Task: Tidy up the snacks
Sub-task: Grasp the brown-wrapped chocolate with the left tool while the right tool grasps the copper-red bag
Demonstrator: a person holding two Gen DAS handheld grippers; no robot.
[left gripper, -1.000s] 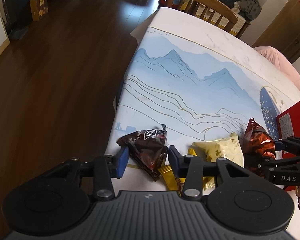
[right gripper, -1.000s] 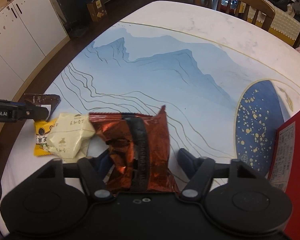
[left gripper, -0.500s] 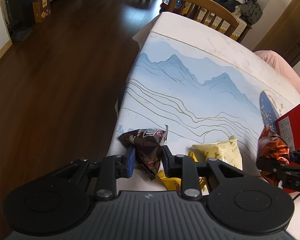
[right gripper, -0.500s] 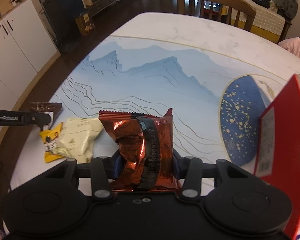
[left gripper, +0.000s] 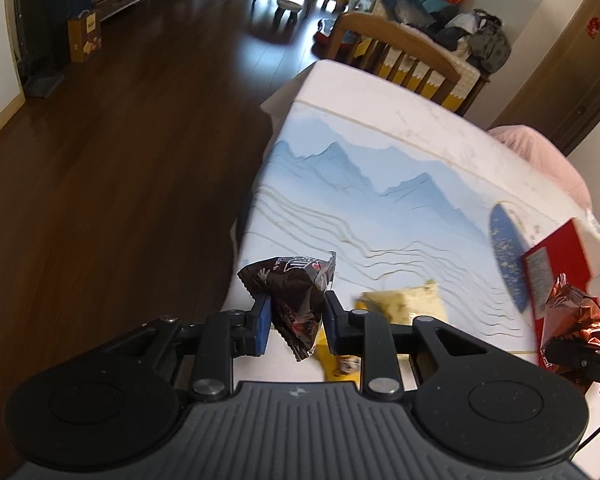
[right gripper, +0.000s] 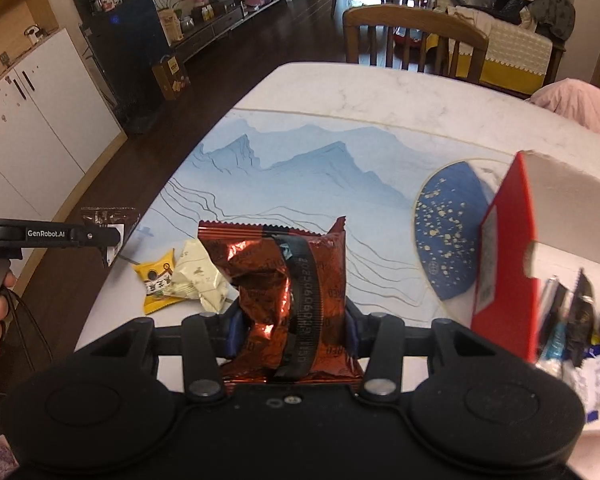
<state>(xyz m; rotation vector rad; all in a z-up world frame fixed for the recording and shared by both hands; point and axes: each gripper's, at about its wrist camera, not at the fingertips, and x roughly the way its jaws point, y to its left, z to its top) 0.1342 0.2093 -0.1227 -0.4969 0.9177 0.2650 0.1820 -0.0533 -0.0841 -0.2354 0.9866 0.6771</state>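
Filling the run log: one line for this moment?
left claw: shut on dark brown packet | right claw: shut on red foil packet | on table: cream packet, yellow packet

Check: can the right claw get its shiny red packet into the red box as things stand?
Probably yes. The right claw is shut on the red packet, lifted off the table. The red box stands just to its right, top open with snacks inside, nothing between them. The left claw is on the far side.

Dark wood floor (left gripper: 112, 152), wooden chair (right gripper: 412, 36), white cabinets (right gripper: 28, 128)
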